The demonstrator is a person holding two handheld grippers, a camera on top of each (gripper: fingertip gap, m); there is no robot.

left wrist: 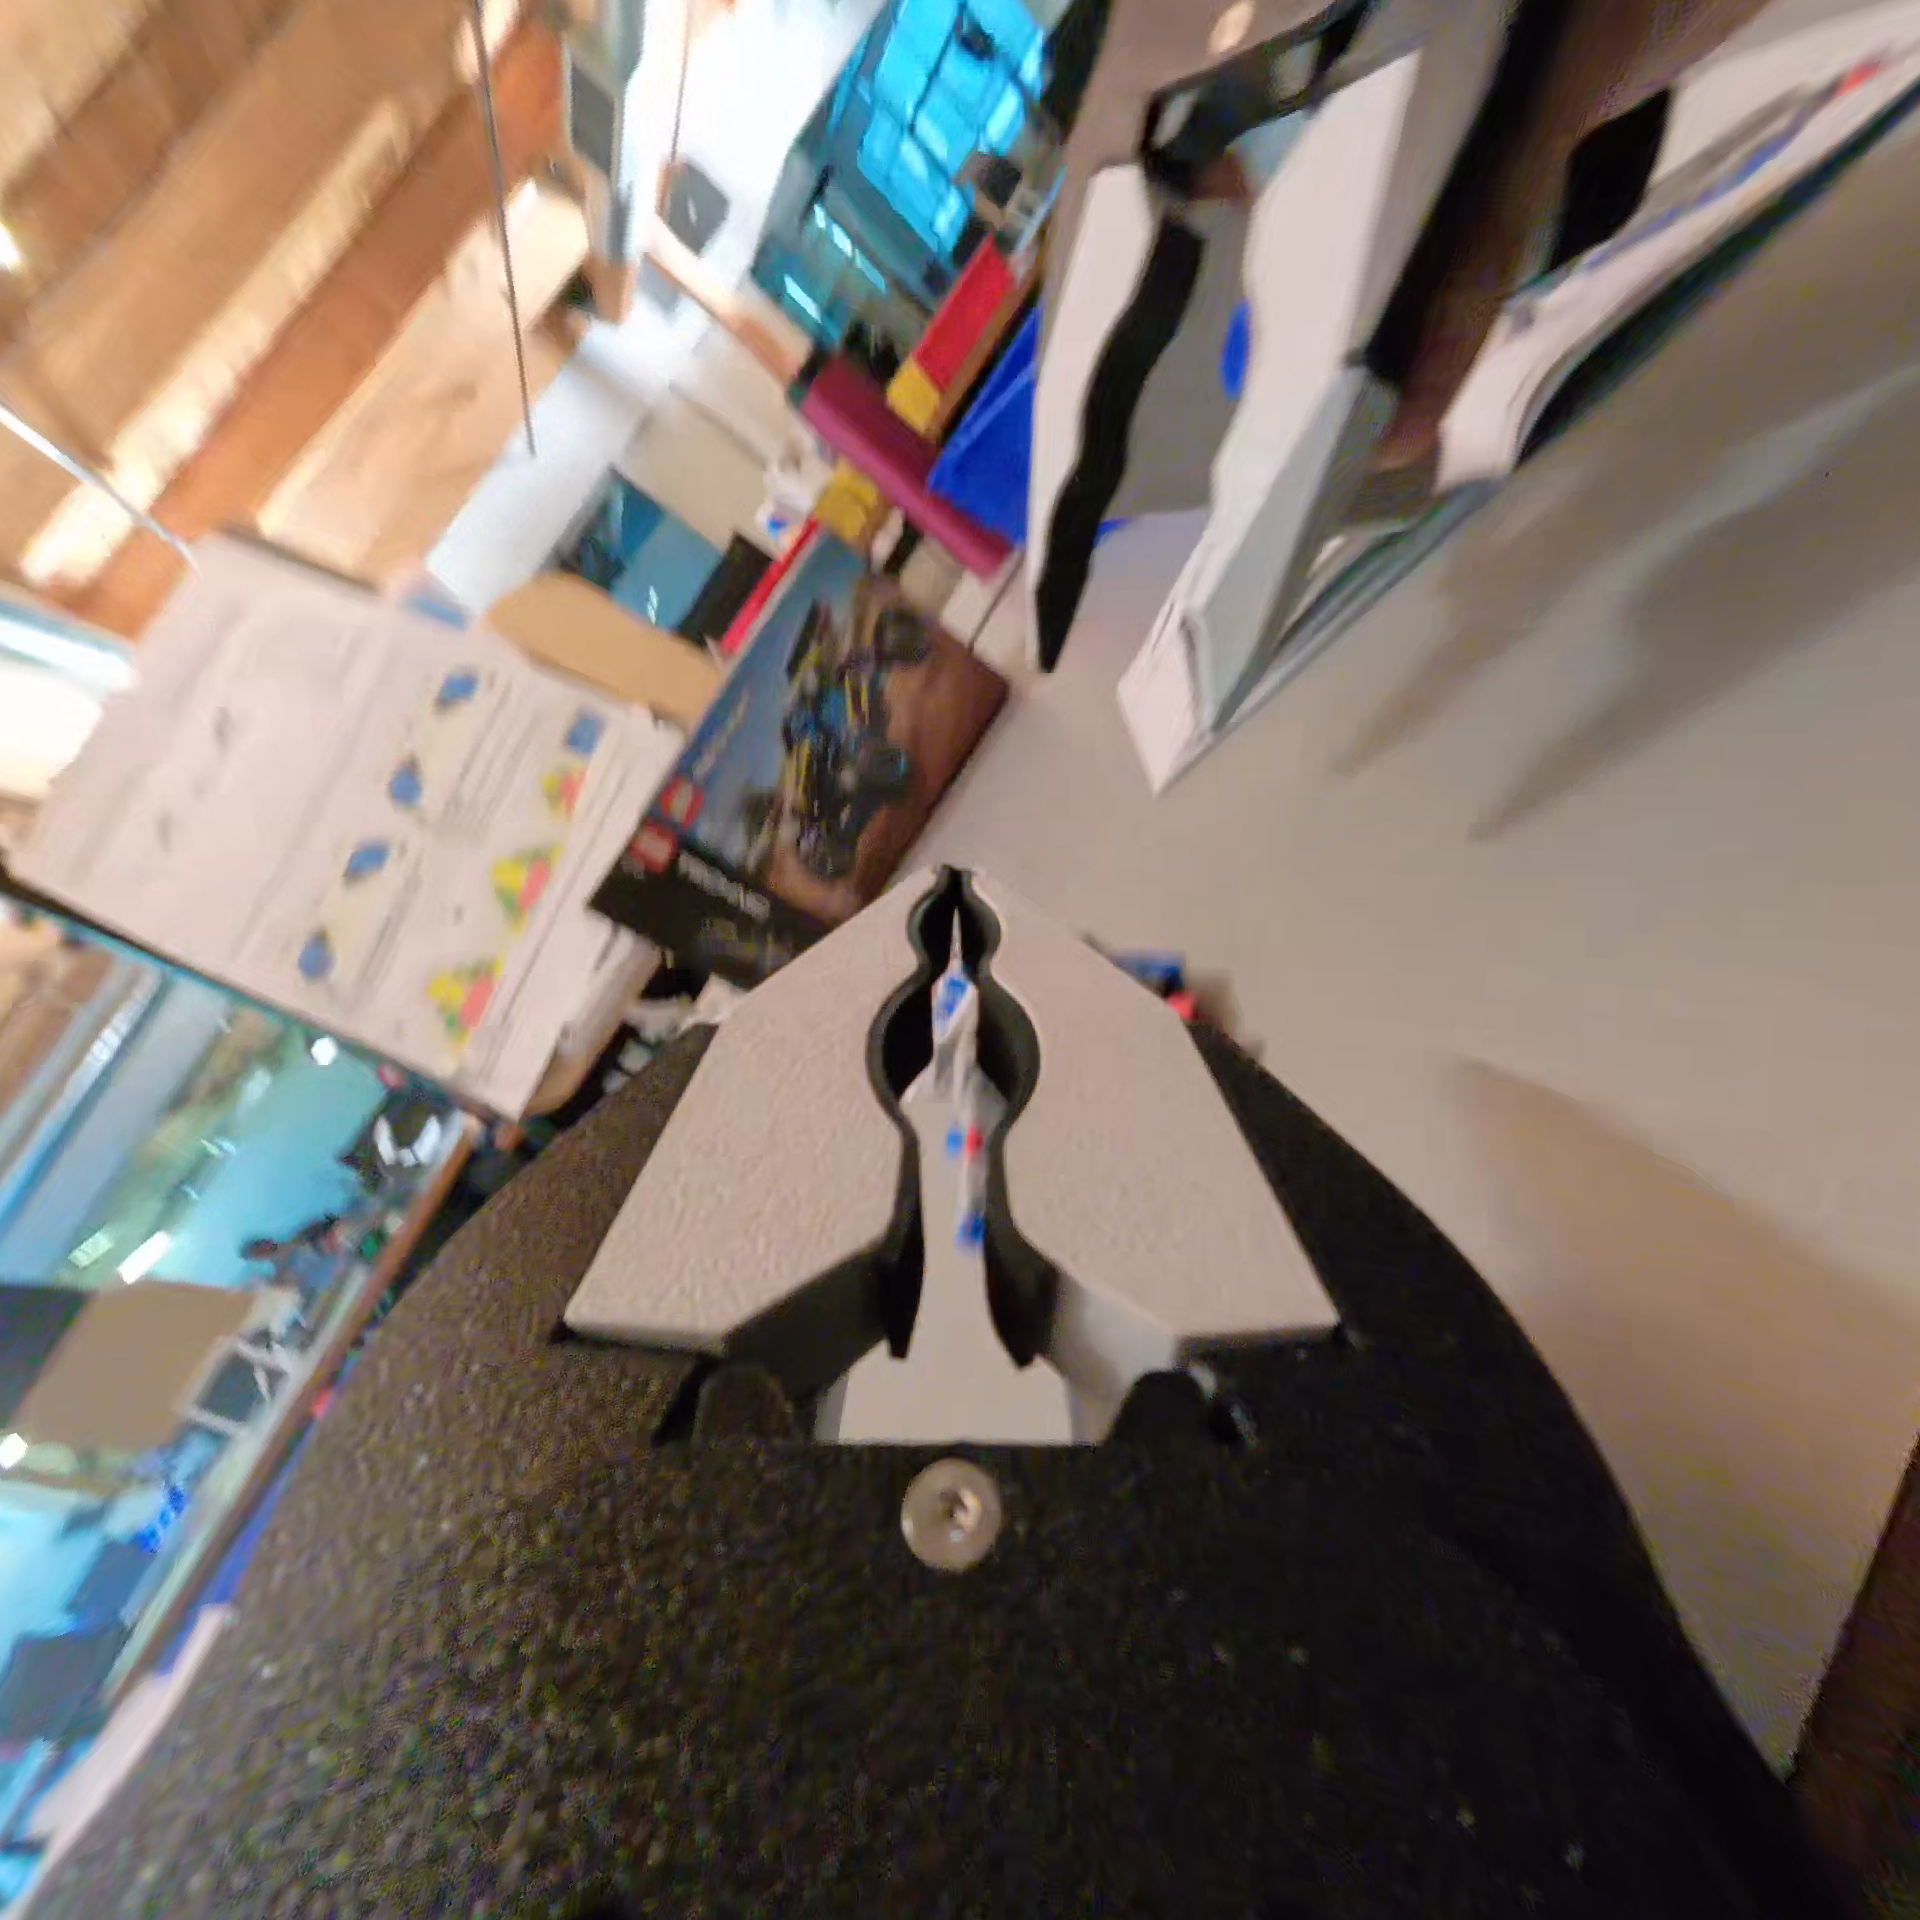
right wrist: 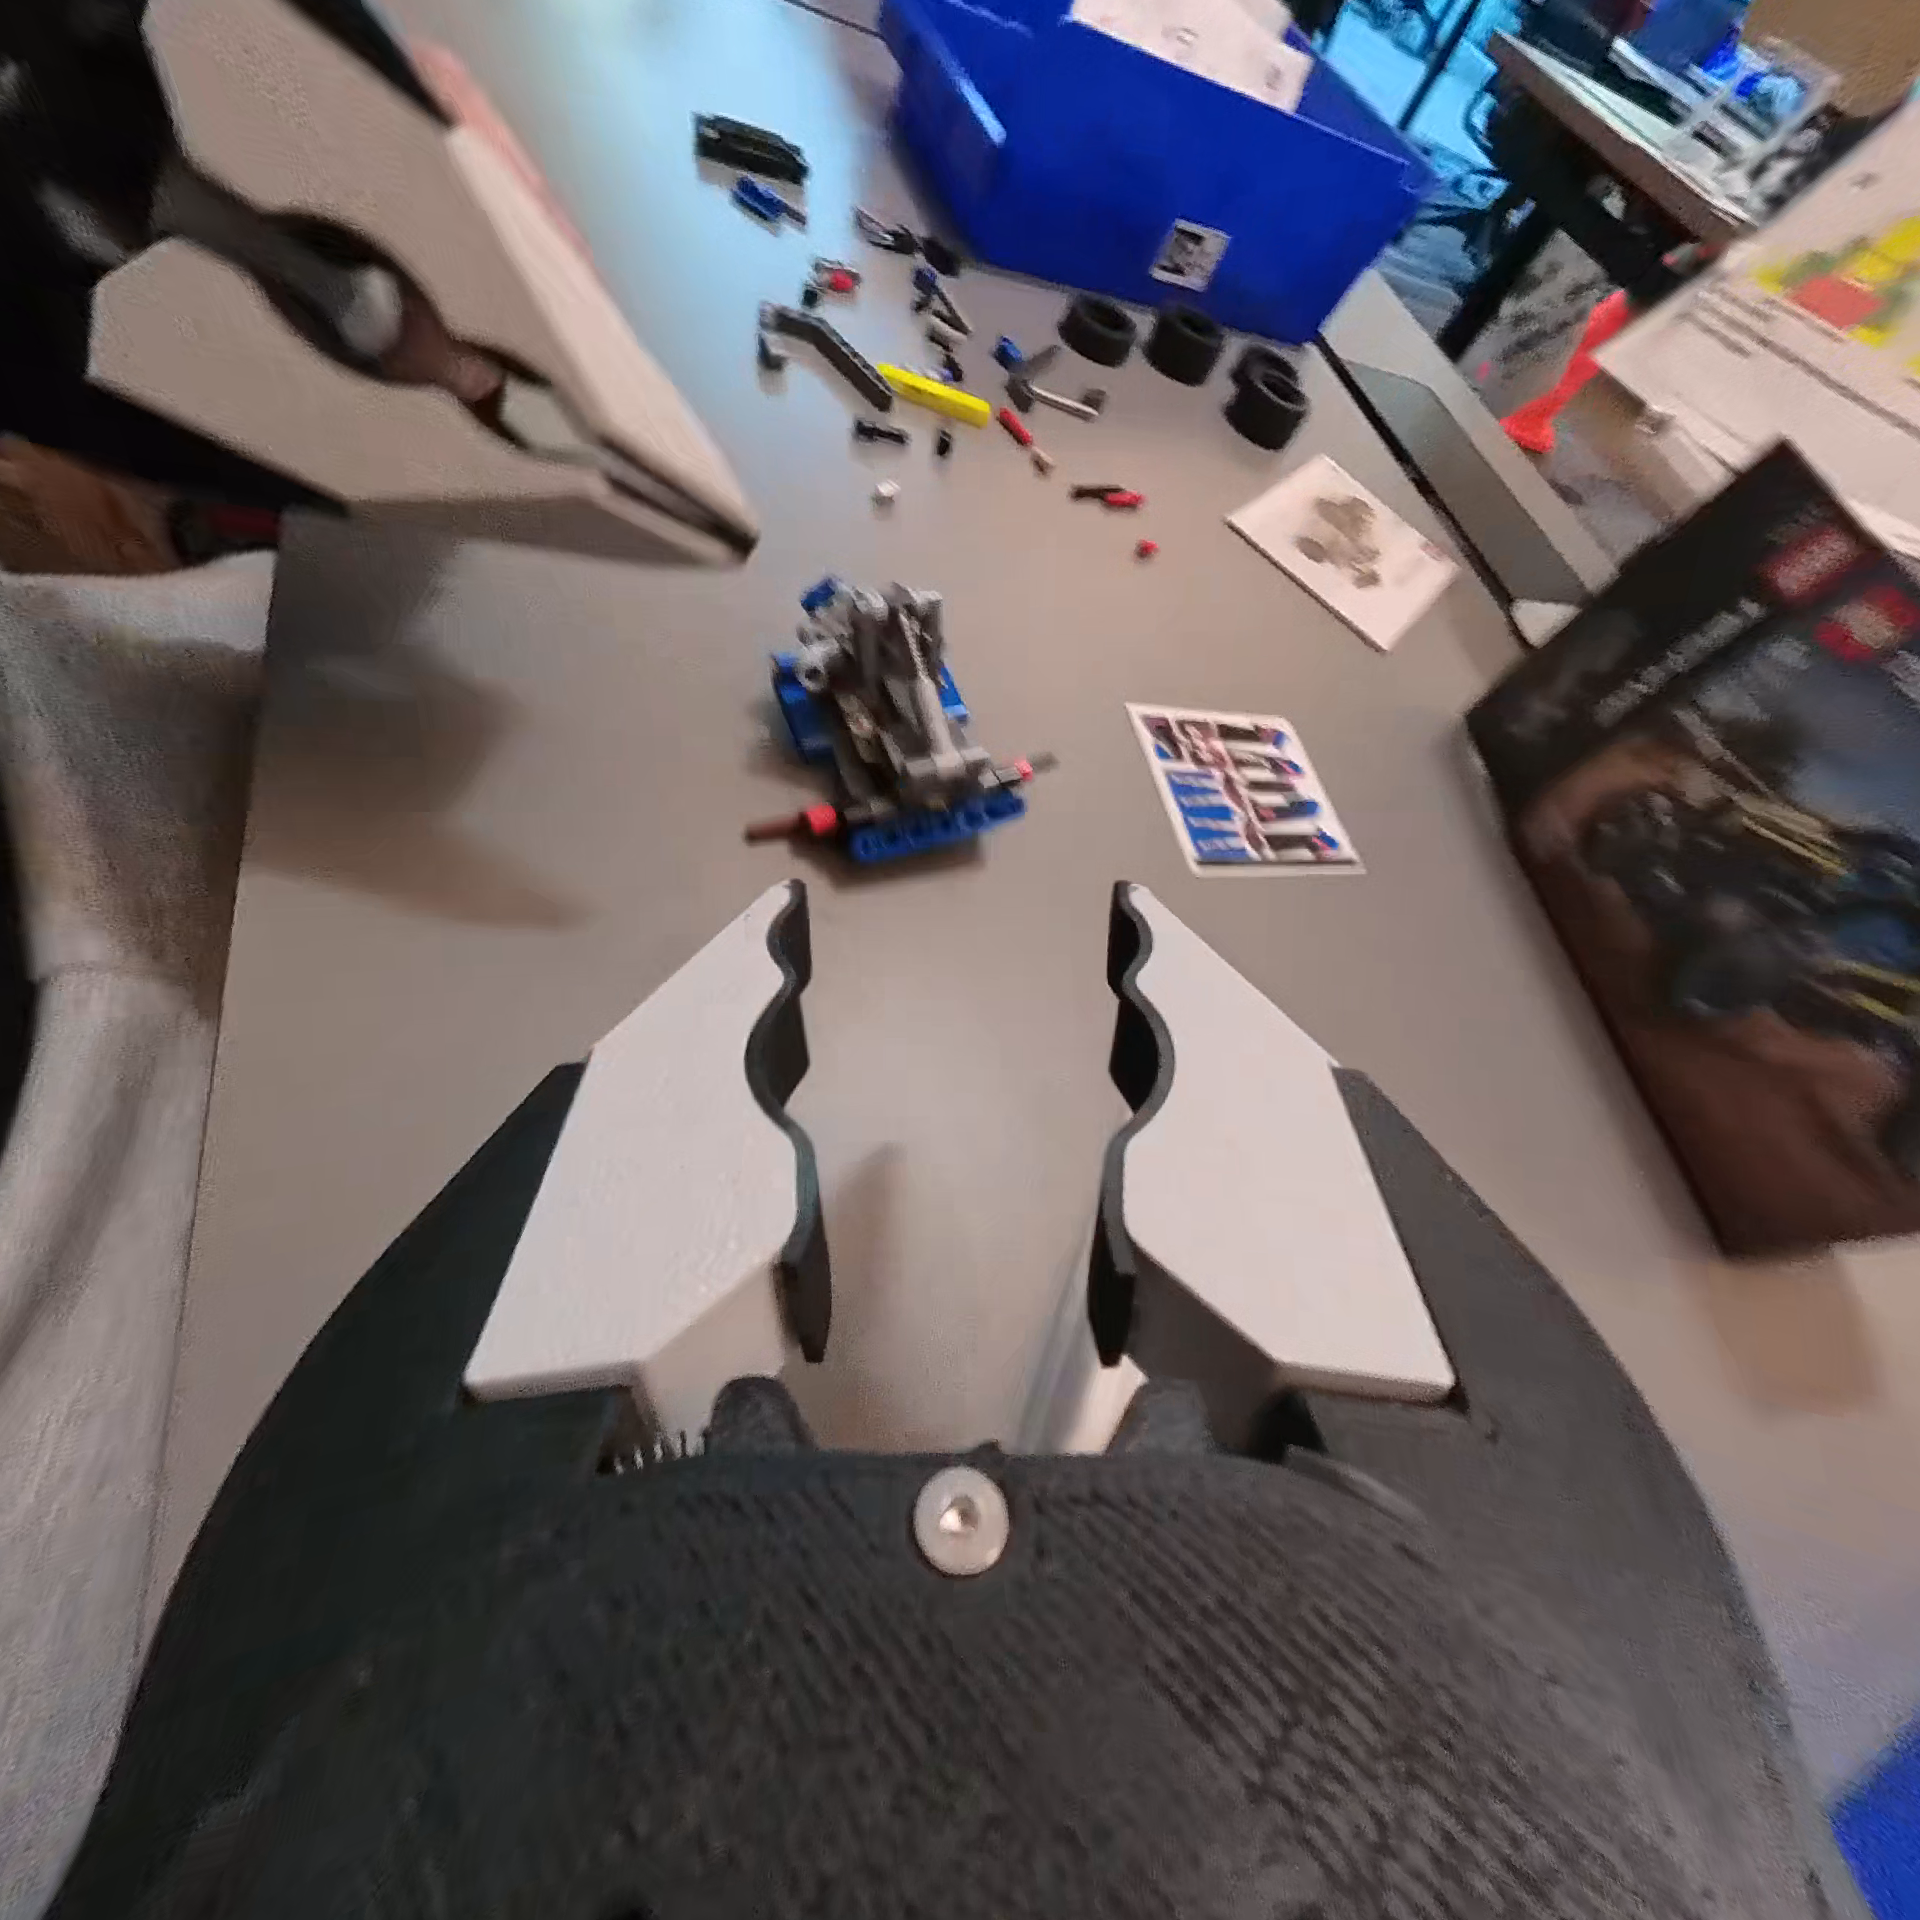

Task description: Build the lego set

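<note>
A partly built blue and grey lego model (right wrist: 894,717) stands on the grey table (right wrist: 520,1039). My right gripper (right wrist: 956,894) is open and empty, held above the table just short of the model. It also shows blurred in the left wrist view (left wrist: 1101,717). My left gripper (left wrist: 958,894) is shut on a thin white printed sheet (left wrist: 961,1049), seen edge-on between the fingers. In the right wrist view the left gripper (right wrist: 644,488) is raised at the upper left. Loose lego parts (right wrist: 935,384) and black tyres (right wrist: 1184,343) lie beyond the model.
A sticker sheet (right wrist: 1242,790) lies right of the model. The dark lego box (right wrist: 1714,831) stands at the right, also in the left wrist view (left wrist: 831,790). A blue bin (right wrist: 1143,156) sits at the back. A white sheet (right wrist: 1340,551) lies near the table's right edge. Some 8 cm of space lies between my two pairs of fingers.
</note>
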